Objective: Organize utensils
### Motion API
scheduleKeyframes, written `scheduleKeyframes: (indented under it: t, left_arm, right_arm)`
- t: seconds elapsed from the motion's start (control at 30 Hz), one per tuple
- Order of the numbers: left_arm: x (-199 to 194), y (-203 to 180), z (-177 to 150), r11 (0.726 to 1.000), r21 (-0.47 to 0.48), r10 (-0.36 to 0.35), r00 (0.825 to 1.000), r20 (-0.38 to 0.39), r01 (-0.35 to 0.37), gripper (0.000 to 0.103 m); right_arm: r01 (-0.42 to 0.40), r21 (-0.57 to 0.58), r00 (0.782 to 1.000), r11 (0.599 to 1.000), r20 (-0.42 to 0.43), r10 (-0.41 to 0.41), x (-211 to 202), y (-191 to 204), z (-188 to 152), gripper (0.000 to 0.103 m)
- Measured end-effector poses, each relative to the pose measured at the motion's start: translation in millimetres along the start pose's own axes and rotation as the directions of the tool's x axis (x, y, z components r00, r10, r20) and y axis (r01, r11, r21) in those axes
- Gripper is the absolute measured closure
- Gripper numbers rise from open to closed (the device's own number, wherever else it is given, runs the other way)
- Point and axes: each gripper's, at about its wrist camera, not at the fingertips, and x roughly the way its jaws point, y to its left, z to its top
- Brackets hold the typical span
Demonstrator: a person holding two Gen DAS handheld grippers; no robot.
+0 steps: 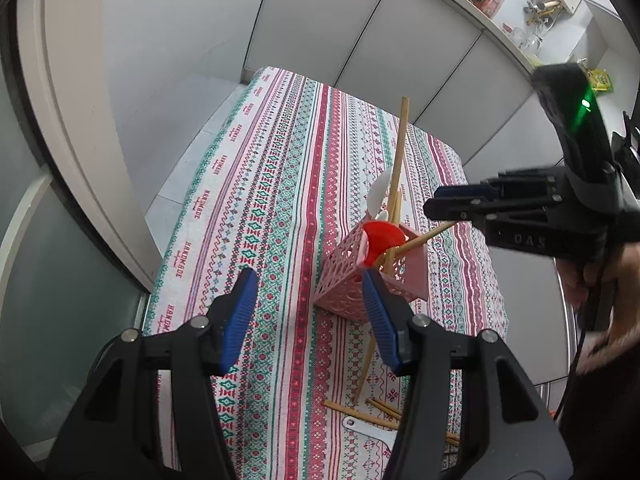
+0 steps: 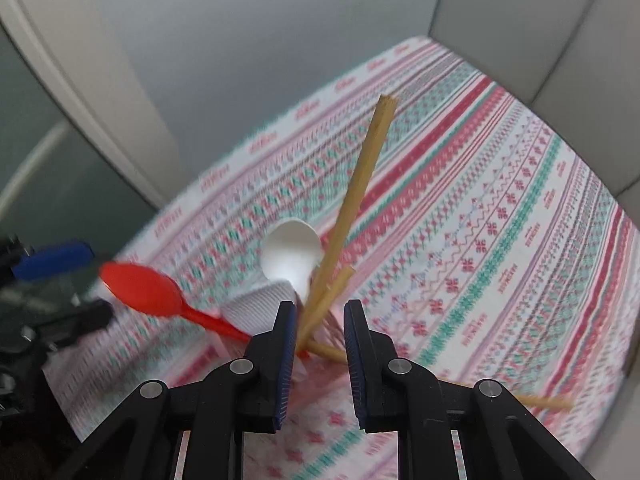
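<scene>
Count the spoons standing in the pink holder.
2. The red spoon leans toward the left gripper; the white spoon stands beside the upright chopsticks in the pink holder. Others may be hidden inside.

A striped patterned tablecloth [image 1: 280, 184] lies before white cabinet doors [image 1: 360, 32].

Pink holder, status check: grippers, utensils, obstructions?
Left gripper open, empty. Right gripper open over pink holder. Red spoon, chopsticks inside; loose chopsticks on tablecloth.
</scene>
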Motion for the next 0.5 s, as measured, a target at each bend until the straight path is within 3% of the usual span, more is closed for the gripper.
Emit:
scheduleKeyframes:
  t: [0.13, 0.2, 0.33, 0.5]
  left_arm:
    - [-1.1, -1.0, -1.0, 1.0, 0.013, 0.001, 1.0, 0.003, -0.001, 0.047]
    - [0.2, -0.8, -0.7, 1.0, 0.012, 0.001, 1.0, -0.001, -0.001, 0.047]
    - [4.0, 0.8, 0.2, 1.0, 0.0, -0.004, 1.0, -0.014, 0.004, 0.047]
    - [4.9, 1.0, 1.6, 1.0, 0.004, -0.01, 1.0, -0.02, 0.01, 0.047]
  right_arm:
    - [-0.026, -0.091, 0.996, 0.996, -0.083, 0.018, -0.8, -7.4, 5.5, 0.081]
    - [-0.033, -0.169, 0.993, 0.985, -0.116, 0.013, 0.9, -2.4, 7.2, 0.075]
    - [-0.053, -0.286, 0.983, 0.957, -0.184, 0.0, 8.0, 4.2, 13.9, 0.049]
    - [-0.187, -0.363, 0.955, 0.913, -0.283, 0.083, 20.5, 5.7, 21.9, 0.049]
